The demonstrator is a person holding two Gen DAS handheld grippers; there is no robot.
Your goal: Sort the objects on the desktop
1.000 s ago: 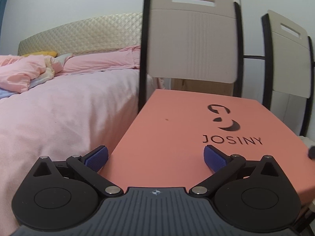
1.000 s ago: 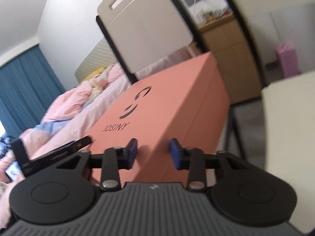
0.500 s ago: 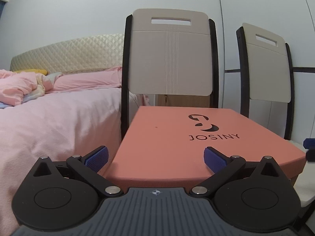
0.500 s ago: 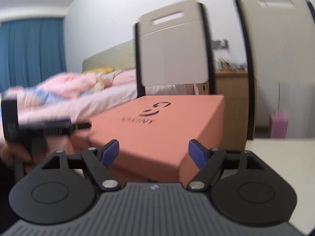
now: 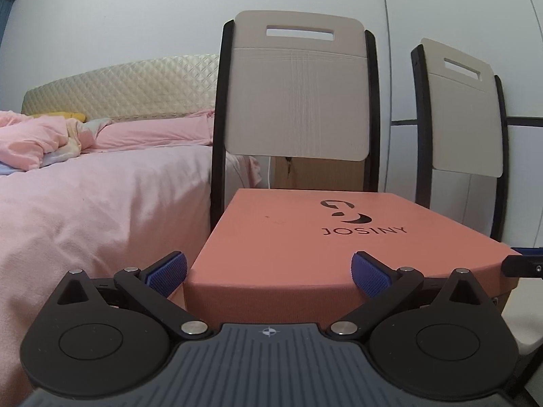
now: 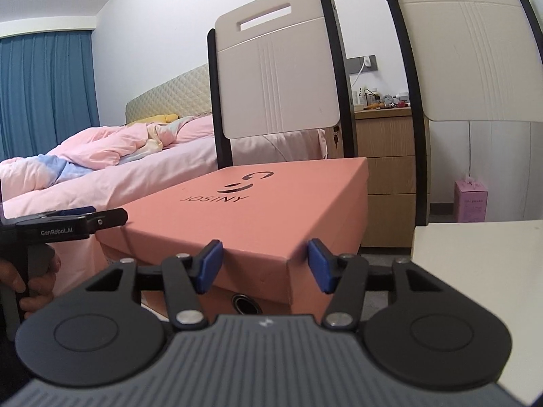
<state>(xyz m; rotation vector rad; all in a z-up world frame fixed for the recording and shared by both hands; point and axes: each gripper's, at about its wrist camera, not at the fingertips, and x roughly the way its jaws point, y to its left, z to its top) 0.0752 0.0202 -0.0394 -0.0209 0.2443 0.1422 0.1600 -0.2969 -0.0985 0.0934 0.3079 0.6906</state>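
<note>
A salmon-pink shoebox (image 5: 325, 237) printed with a black logo and the word JOSINY is seen lying flat, its lid closed, on a chair seat, its far end toward the chair back. A round grommet hole is seen in its near side wall.

Left claw (image 5: 268, 273) spread wide, right claw (image 6: 264, 266) closing, both near level

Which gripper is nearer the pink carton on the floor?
Right. The right gripper, jaws closing at the box corner, faces the carton beyond the chair. The left gripper sits at the box's far side.
</note>
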